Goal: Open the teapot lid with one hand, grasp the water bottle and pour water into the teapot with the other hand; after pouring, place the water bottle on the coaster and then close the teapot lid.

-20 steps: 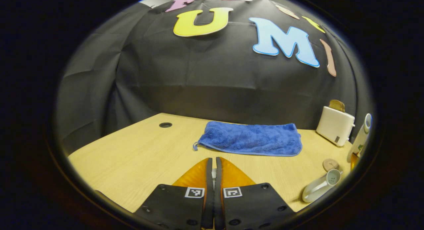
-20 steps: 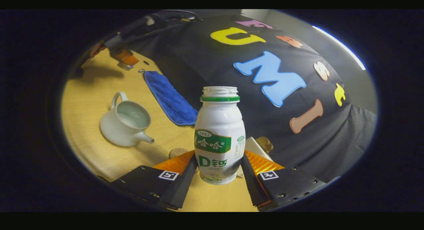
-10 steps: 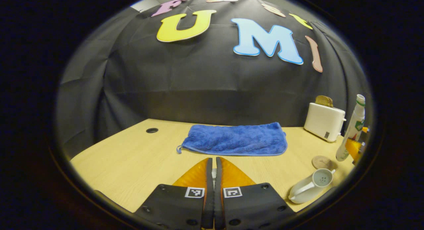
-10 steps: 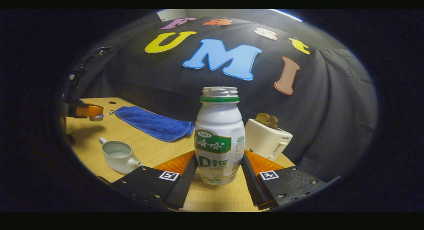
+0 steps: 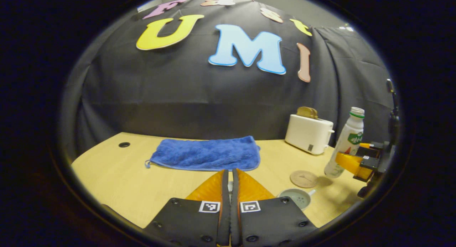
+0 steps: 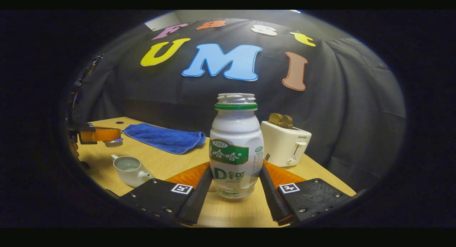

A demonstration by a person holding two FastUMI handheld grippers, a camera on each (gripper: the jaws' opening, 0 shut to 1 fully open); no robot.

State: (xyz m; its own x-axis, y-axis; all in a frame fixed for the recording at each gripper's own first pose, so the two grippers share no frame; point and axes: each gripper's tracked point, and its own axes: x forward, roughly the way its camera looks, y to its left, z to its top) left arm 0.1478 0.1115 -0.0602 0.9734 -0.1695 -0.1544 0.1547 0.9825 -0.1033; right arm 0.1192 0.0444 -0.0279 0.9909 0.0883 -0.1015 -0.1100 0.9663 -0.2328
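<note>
Water bottle [image 6: 236, 147]: white plastic, green neck ring, cap off, upright; clamped low on its body between both fingers of the right tool [image 6: 235, 190]. In the left gripper view the bottle [image 5: 345, 142] hung above the counter [image 5: 117, 179], just right of the coaster [image 5: 303, 178].

Teapot [image 6: 130, 169]: white ceramic, open-topped, spout toward the right tool, standing on the counter left of the bottle. In the left gripper view its mouth [image 5: 298, 198] lay just beside the left tool's right finger, near the coaster.

Teapot lid [image 6: 113, 143]: small, pale, pinched in the left tool [image 6: 107, 135], raised above and left of the teapot.

Left tool [image 5: 228, 190]: fingers drawn almost together, a pale sliver of the lid between them.

Coaster: round, wooden, flat on the counter, bare.

Blue towel [image 5: 208, 153]: folded, lying at the counter's rear.

Toaster [image 5: 308, 134]: white, toast standing in its slot, at the rear right.
</note>
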